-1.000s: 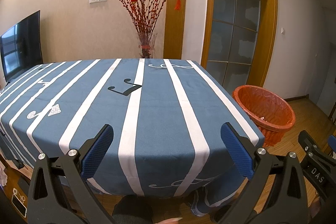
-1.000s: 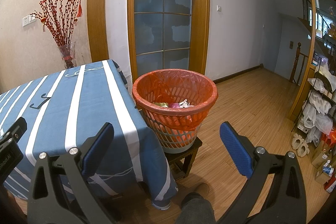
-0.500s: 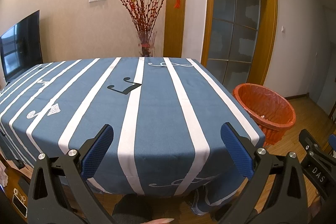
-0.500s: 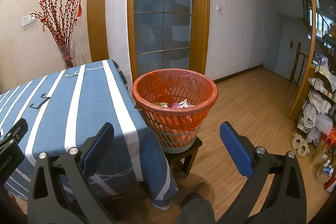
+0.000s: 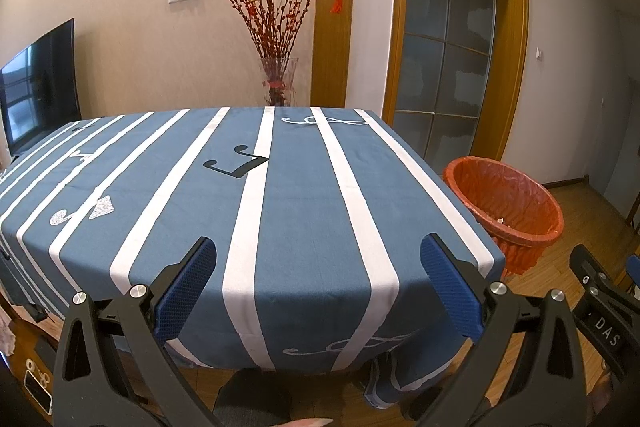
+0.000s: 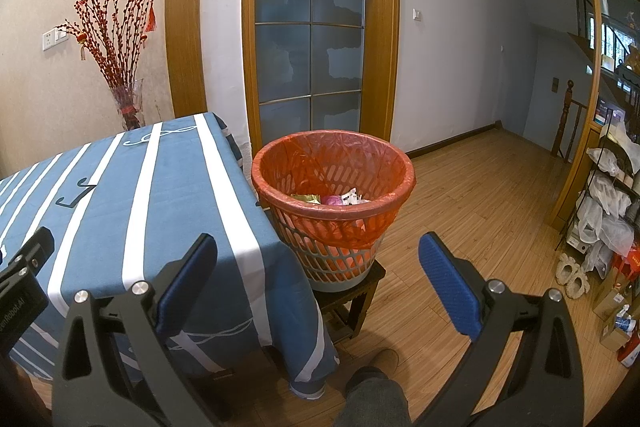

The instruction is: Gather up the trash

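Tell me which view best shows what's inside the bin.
The right wrist view: the bin sits near centre, seen from above, with wrappers visible at its bottom. The left wrist view catches the bin at the right edge, mostly its liner's inner wall and only a pale scrap inside.

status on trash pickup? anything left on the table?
Looks done, or nearly. Wrappers already lie in the red-lined bin on its stool beside the table. Nothing in hand: the left gripper and right gripper are both open and empty. The striped tablecloth shows no loose trash in the part visible.
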{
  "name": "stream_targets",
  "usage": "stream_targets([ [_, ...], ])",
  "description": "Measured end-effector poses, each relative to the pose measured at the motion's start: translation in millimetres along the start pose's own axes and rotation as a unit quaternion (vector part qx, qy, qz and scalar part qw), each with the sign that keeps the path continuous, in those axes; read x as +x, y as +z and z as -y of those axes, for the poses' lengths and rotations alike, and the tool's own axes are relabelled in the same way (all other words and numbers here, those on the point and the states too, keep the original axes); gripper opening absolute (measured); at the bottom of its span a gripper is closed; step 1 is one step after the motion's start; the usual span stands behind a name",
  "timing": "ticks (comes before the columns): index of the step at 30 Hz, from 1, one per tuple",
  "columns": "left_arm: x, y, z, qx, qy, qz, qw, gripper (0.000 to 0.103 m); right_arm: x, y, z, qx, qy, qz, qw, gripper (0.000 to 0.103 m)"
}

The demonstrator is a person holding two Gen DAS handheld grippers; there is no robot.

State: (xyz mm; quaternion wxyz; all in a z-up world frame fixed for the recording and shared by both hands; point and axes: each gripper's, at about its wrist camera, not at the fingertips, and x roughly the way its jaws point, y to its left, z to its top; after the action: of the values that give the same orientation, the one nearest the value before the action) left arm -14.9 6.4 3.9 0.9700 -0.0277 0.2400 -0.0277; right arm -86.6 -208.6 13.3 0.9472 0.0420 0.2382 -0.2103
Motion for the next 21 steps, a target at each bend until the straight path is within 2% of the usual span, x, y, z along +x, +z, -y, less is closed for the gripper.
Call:
stream_targets([
  [21, 0.8, -2.7, -1.1, -0.001, 0.0, -0.004, 1.0, 0.1, -0.1, 0.8, 0.0, 0.0, 0.0, 0.0, 1.0, 0.099],
])
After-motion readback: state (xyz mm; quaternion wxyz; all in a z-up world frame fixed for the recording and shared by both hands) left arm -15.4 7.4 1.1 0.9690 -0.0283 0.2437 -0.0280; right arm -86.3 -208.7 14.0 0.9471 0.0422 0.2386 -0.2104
